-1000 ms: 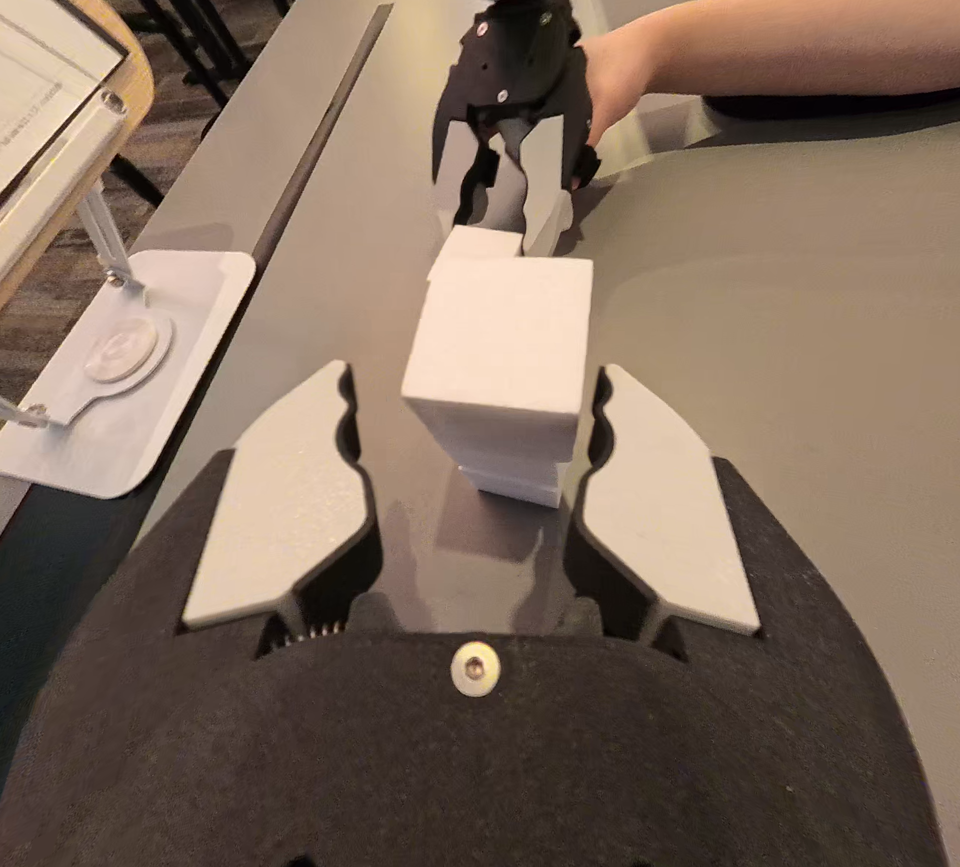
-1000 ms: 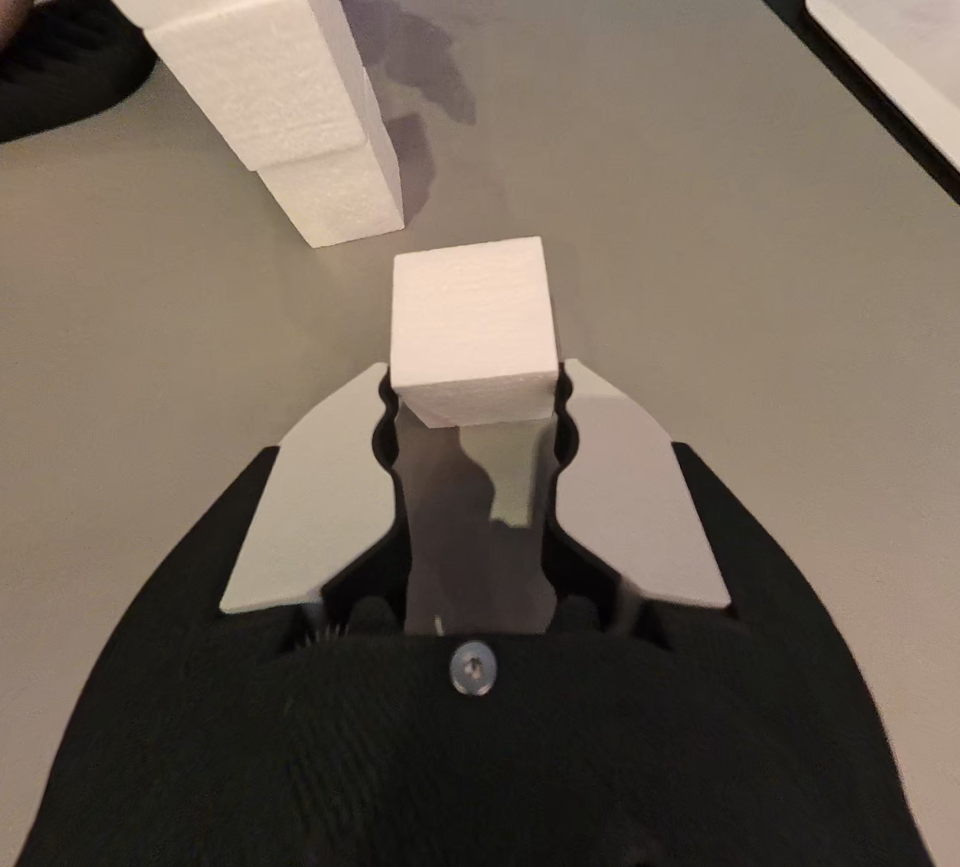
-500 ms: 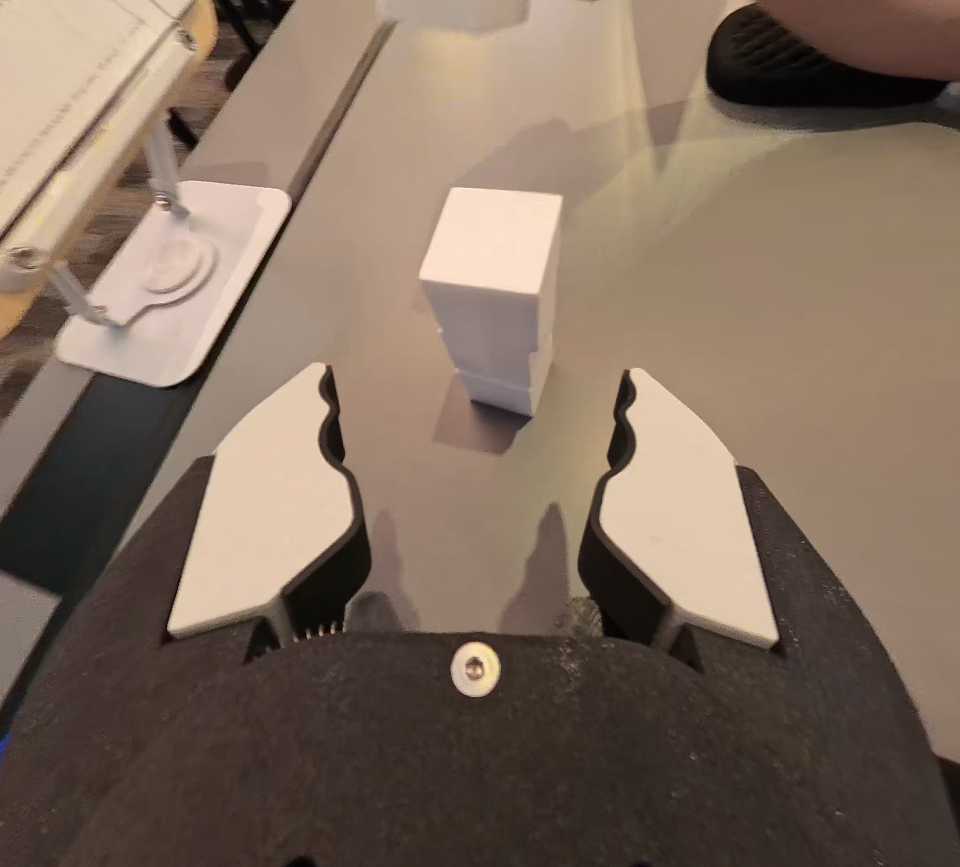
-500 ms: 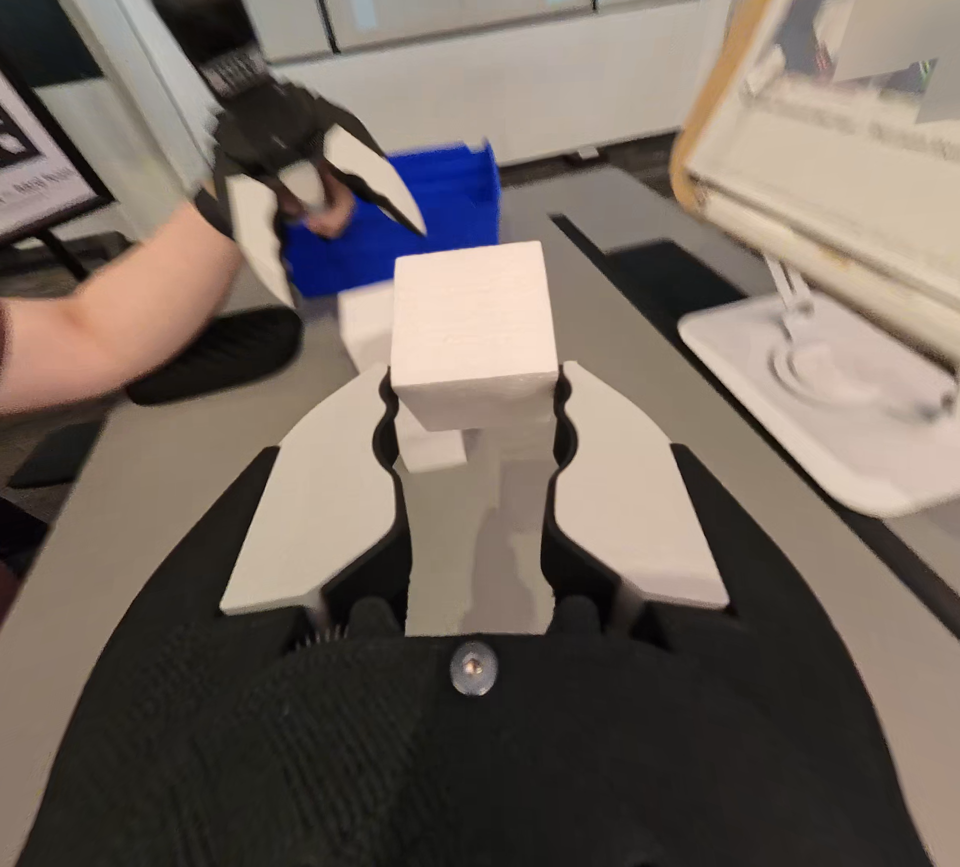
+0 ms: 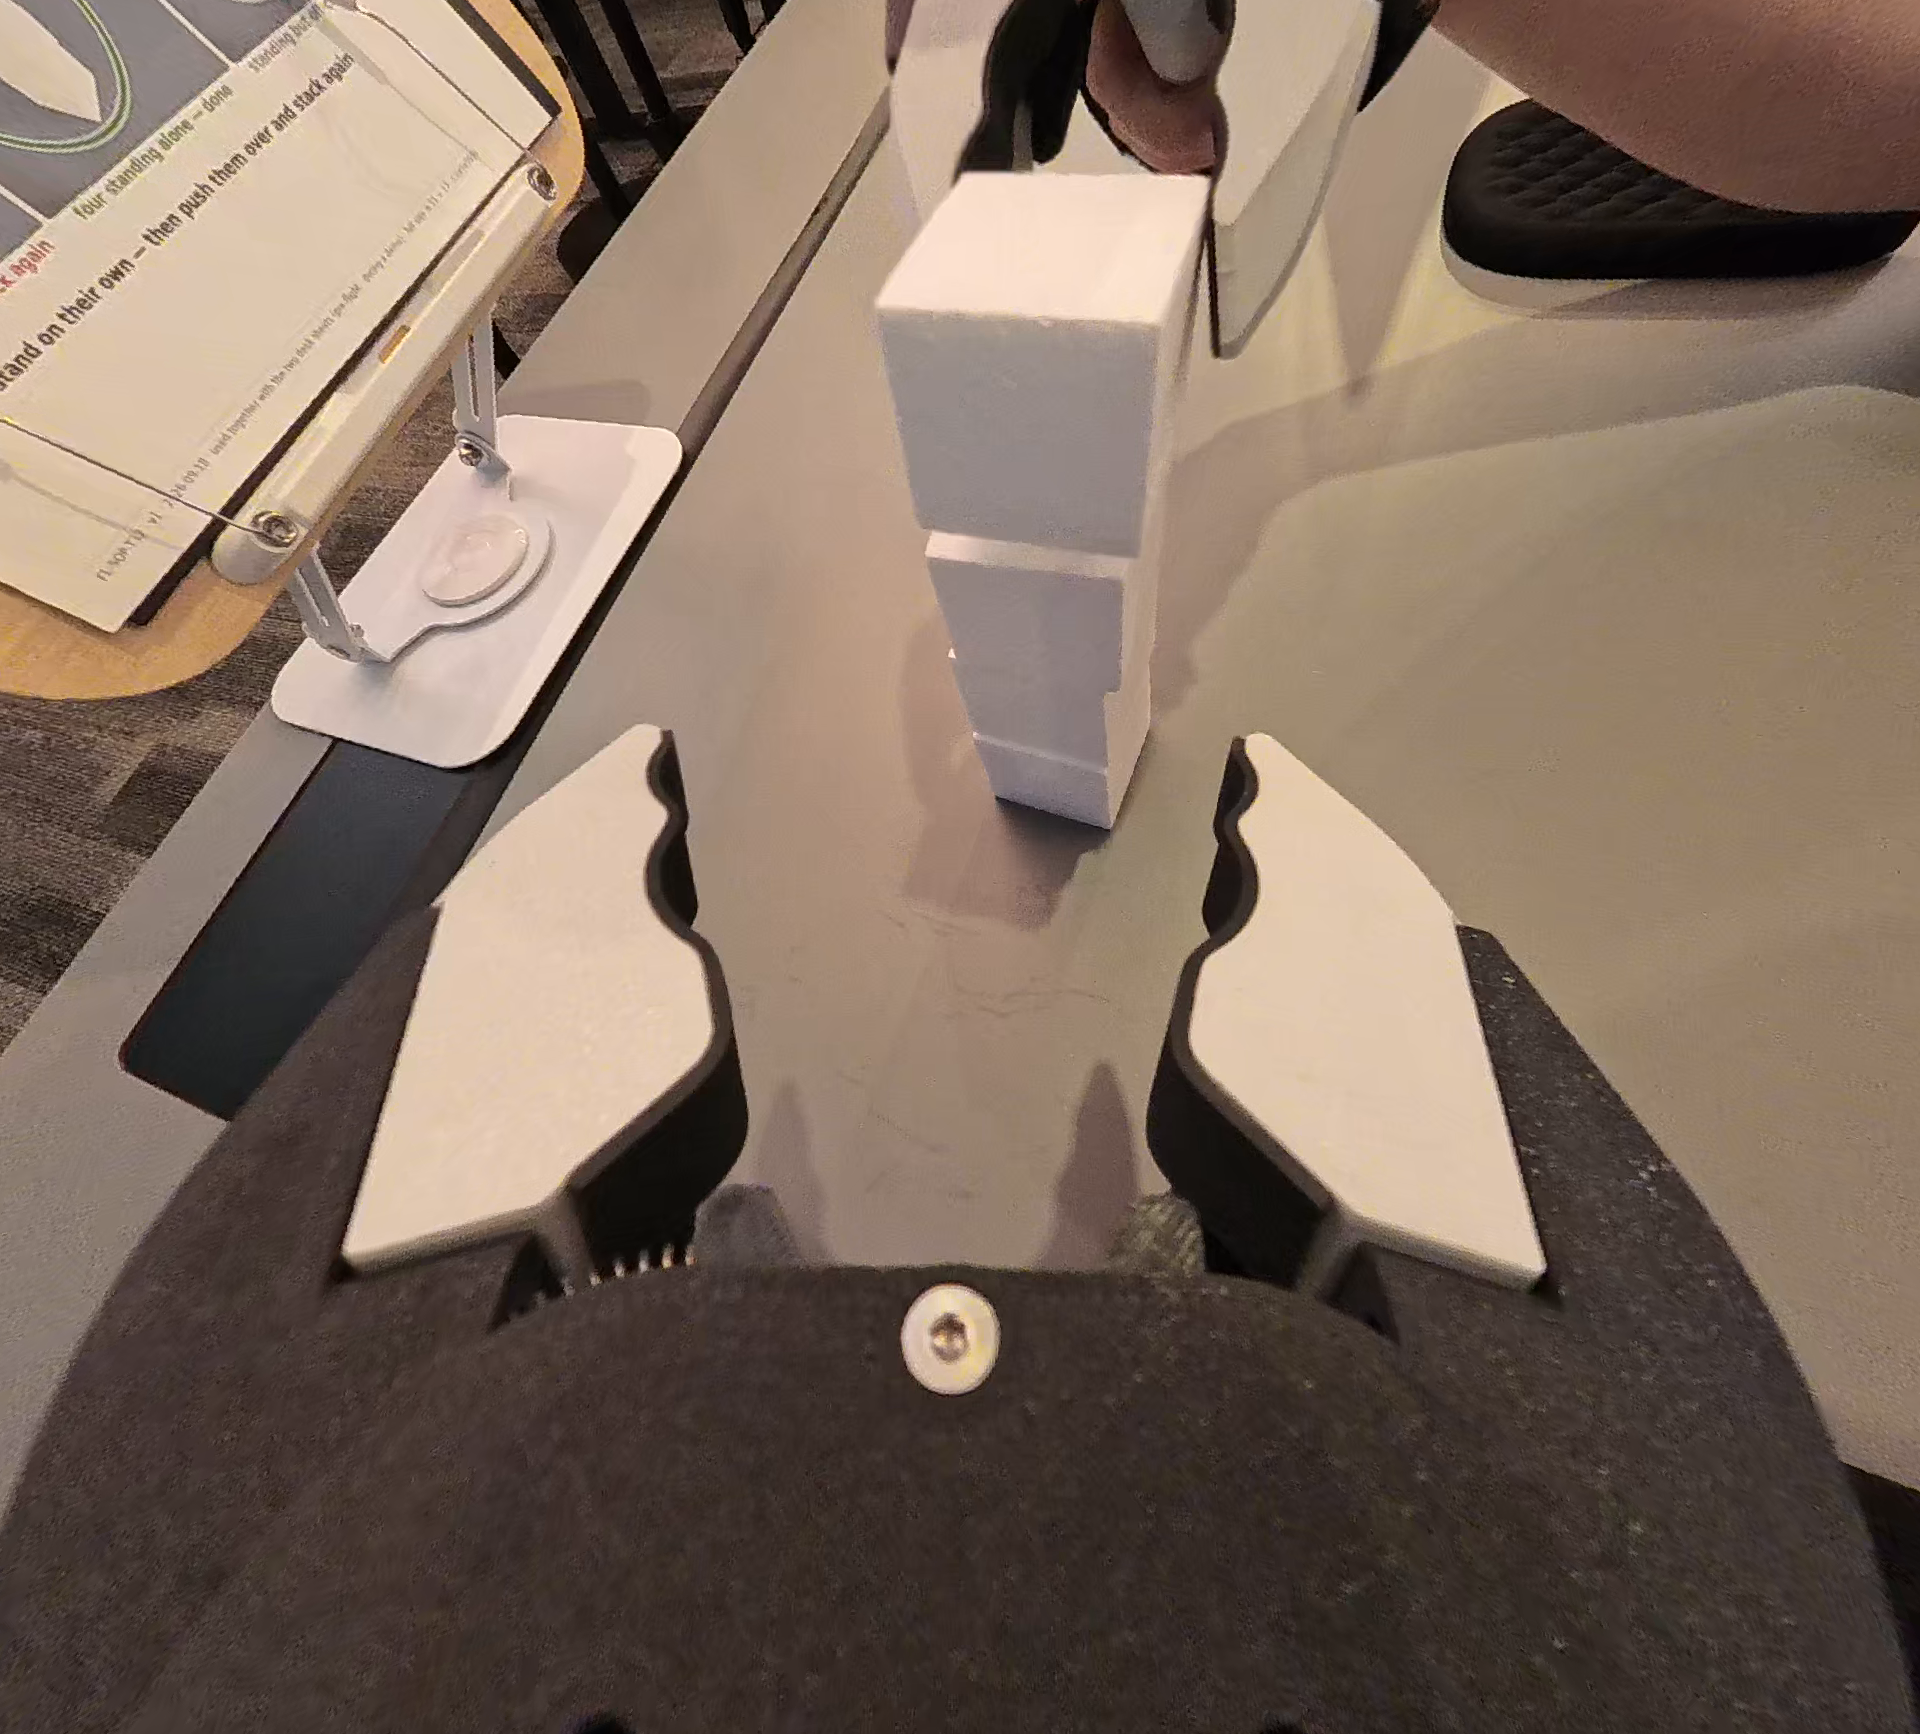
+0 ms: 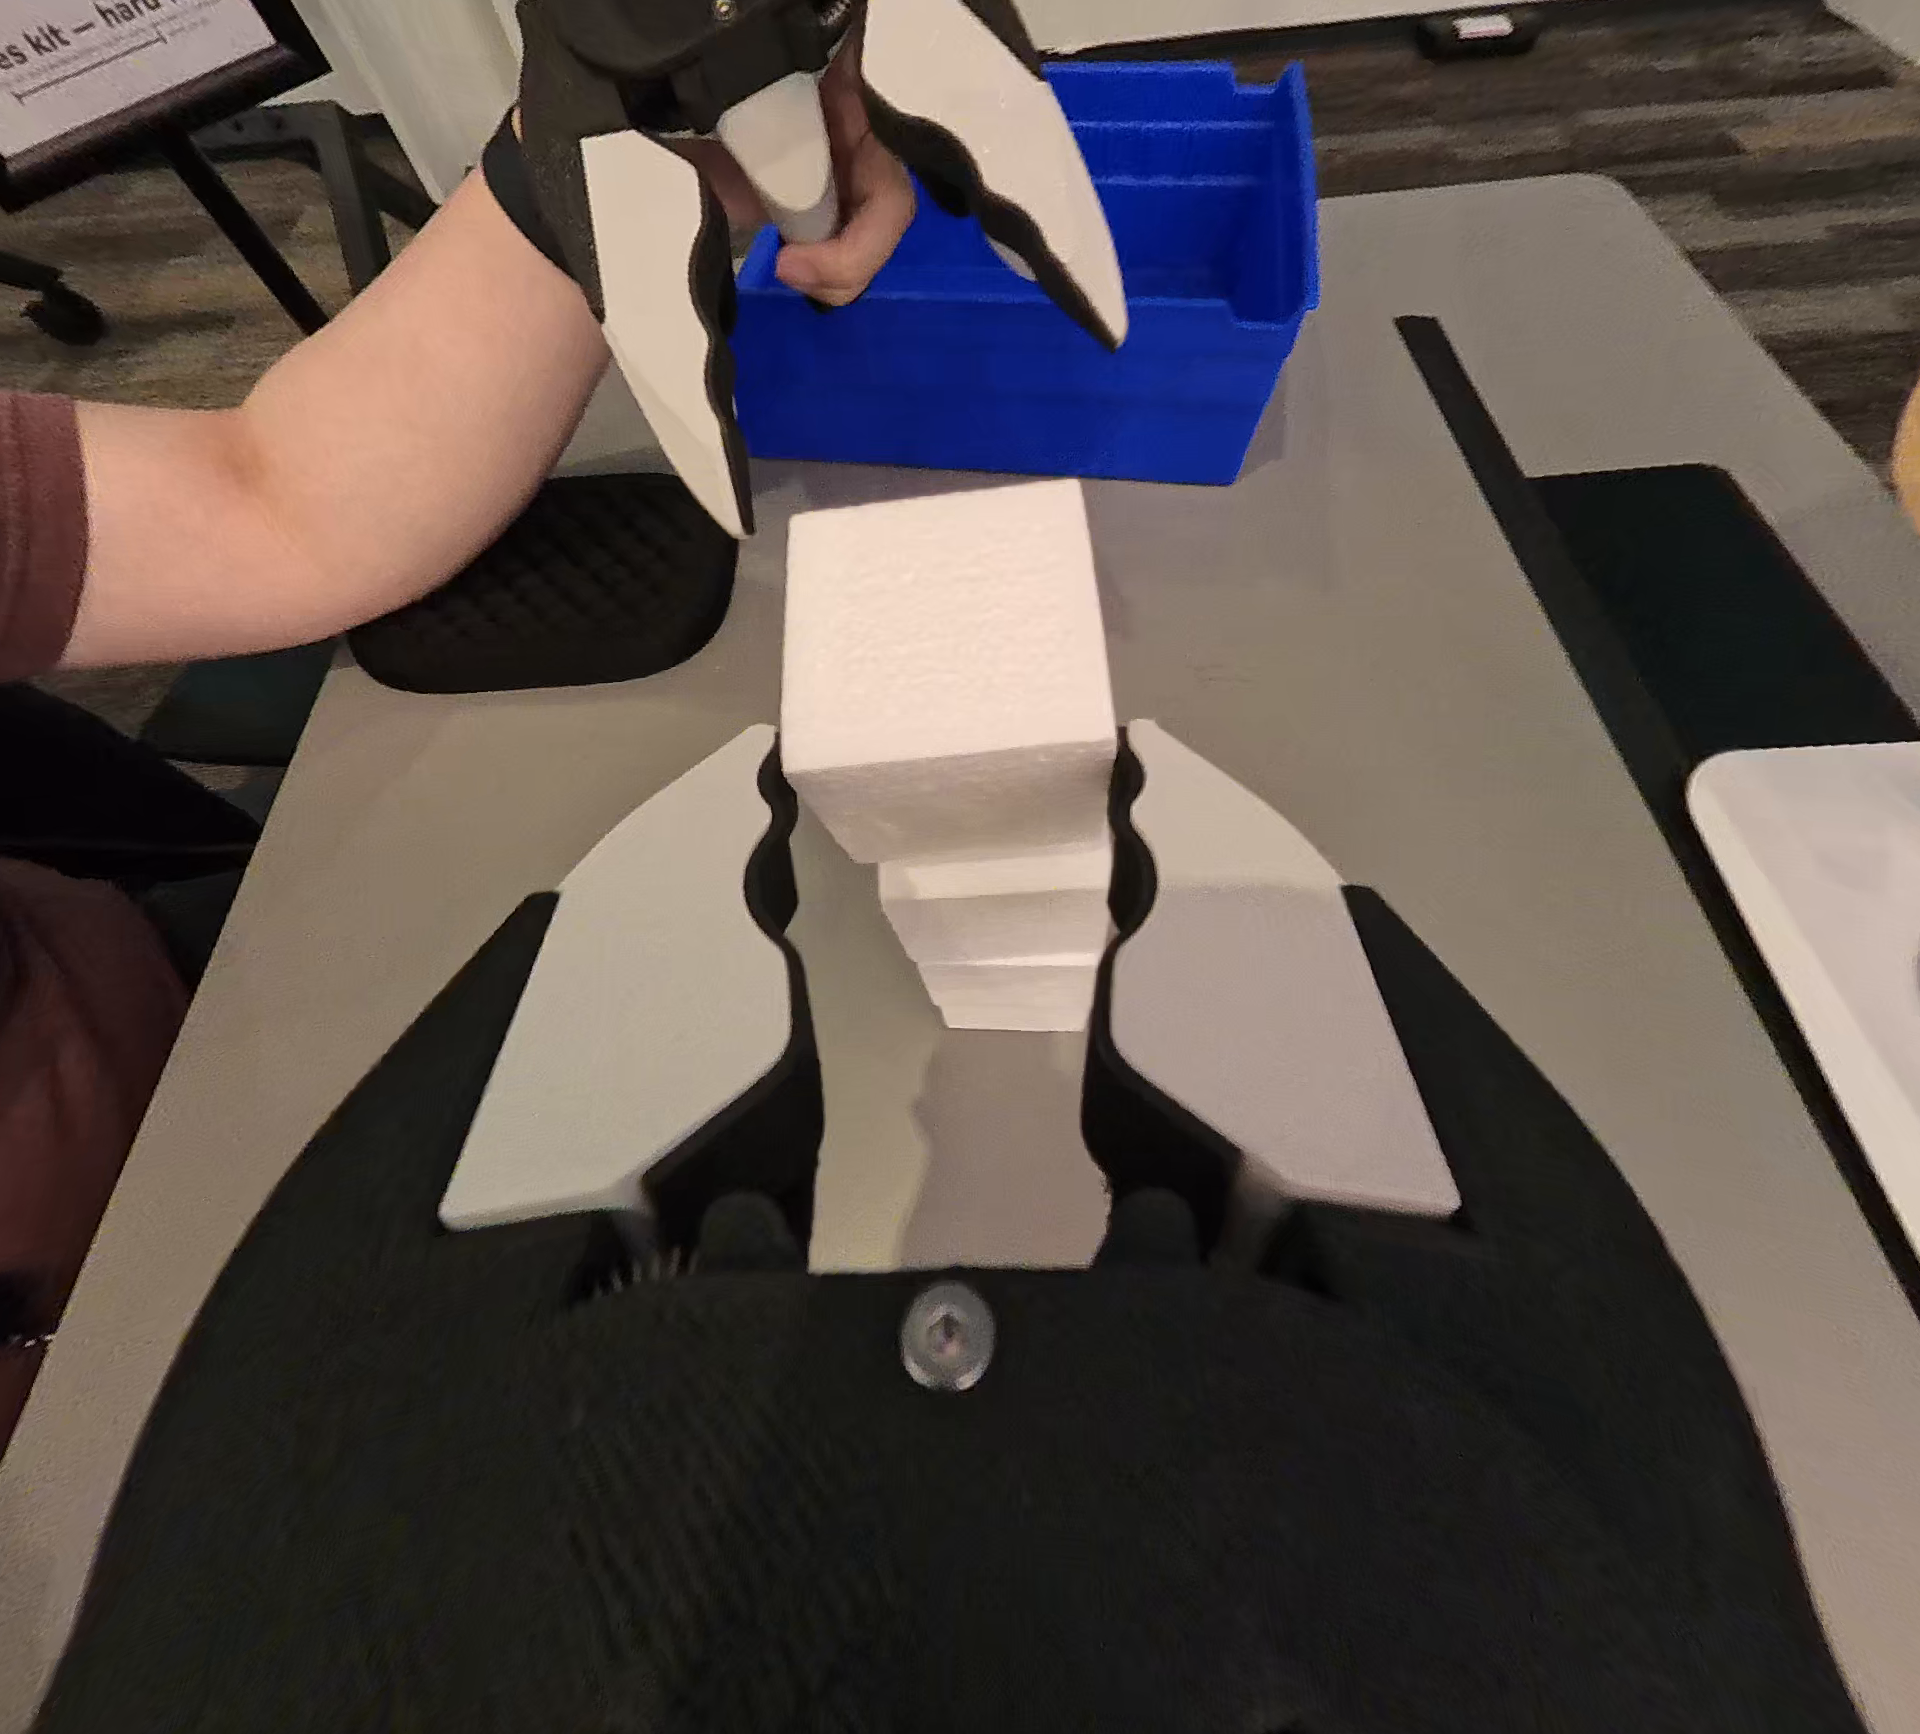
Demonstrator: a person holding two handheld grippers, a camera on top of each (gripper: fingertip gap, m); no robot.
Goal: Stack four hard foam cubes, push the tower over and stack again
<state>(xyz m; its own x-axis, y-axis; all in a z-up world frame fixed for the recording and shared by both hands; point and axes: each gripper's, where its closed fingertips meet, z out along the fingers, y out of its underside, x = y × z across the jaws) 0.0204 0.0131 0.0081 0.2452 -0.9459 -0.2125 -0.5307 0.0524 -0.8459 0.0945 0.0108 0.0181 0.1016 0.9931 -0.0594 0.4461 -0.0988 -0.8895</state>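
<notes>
Four white foam cubes stacked in one tower toward the middle of the grey table. Lower tiers foreshortened and slightly offset from one another.

Right claw: closed onto the top cube, one finger flat against each side face. Cube held at the fingertips only, none of it deeper in the gap. Underside apparently seated on the cube below; exact contact hard to judge from above.

Left claw: fingers spread wide, holding nothing. Tower straight ahead of it, centred on the gap but beyond the tips, not touching either finger. From the right wrist view, same claw raised above and behind the tower, near fingertip close to the top cube's far upper corner without touching. Hand wrapped round its handle.

Also on the table:
- blue bin at the far edge in the right wrist view, well behind the tower
- black textured pad under the forearm, beside the bin
- white base of a document stand at the side edge, well apart from the tower
</notes>
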